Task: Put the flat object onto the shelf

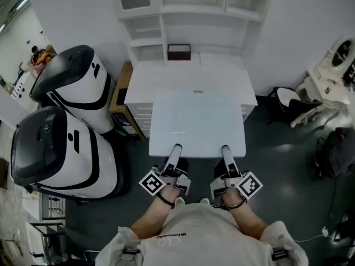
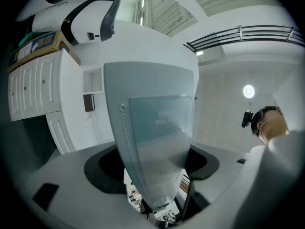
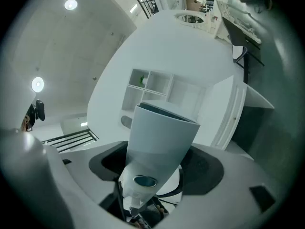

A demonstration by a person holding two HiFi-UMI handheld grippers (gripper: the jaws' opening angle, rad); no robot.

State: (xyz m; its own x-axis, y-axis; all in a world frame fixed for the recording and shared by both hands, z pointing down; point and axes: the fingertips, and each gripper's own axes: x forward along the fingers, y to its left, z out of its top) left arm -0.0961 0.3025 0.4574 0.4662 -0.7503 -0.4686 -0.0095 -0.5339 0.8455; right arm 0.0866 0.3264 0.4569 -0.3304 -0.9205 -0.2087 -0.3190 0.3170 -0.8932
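— Left gripper (image 1: pixel 176 150) and right gripper (image 1: pixel 225 150) each pinch the near edge of our flat panel (image 1: pixel 197 121), spaced apart so we carry it level.
— Right, and it reaches out ahead of both, far edge toward the shelf (image 1: pixel 191 16), lined up, we judge, for sliding in.

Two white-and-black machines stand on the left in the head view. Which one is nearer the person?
The front machine, at lower left with the broad dark top; the other machine stands farther back, beside the shelf.
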